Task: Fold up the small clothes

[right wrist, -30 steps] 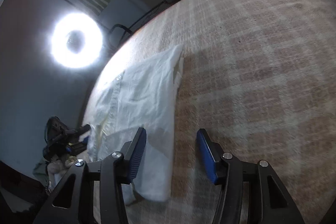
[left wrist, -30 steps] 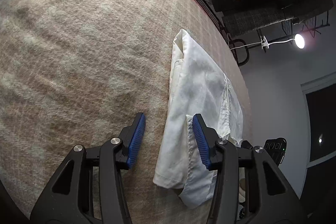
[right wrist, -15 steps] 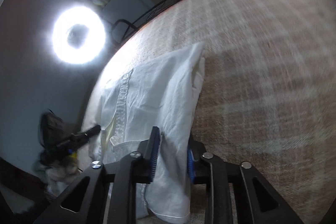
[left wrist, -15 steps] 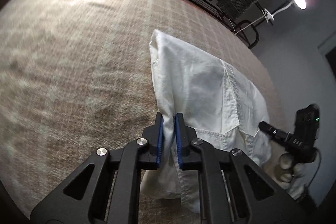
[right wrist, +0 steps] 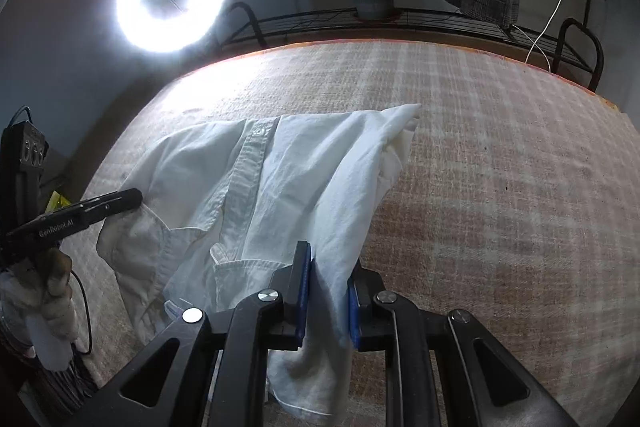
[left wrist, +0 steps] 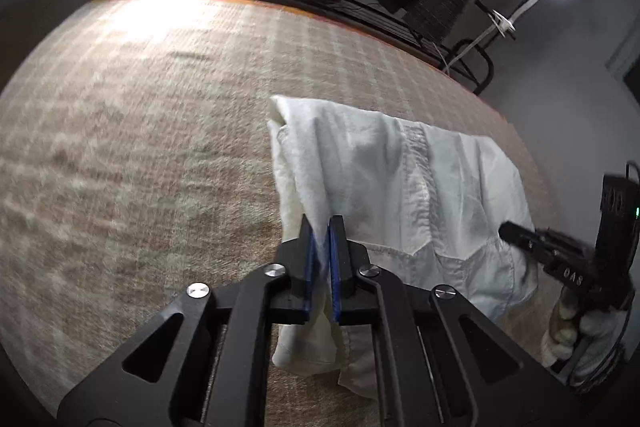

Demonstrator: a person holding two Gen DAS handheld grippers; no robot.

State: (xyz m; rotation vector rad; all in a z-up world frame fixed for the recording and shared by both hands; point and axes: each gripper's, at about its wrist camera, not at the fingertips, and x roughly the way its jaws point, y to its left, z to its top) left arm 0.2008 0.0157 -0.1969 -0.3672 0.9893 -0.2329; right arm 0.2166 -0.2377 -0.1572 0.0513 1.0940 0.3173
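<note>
1. Your left gripper [left wrist: 320, 247] is clamped nearly shut on a fold of the white shirt [left wrist: 384, 179]; cloth runs up between the blue pads and hangs out below them.
2. Your right gripper [right wrist: 328, 279] has its jaws closing, with a thicker bunch of the same shirt between the pads, which already press on it.
3. The shirt lies partly lifted off the checked blanket [left wrist: 140, 147]. The near edge is raised in both grips, while the far end, a bunched corner, rests on the blanket well ahead of you.
4. The relation that matters: the shirt's long axis runs away from both grippers, from the held near edge to that far corner. The button strip [right wrist: 244, 163] runs roughly the same way.
5. Both hands hold the same near edge, the left at one side, the right at the other. In each view the other gripper shows at the far side of the cloth, so neither is clearly nearer the far end.
6. I judge the next fold calls for carrying this edge forward along that axis, with both hands level so the edge stays straight.
7. Watch the right grip: its bundle is thicker and may slip.
</note>
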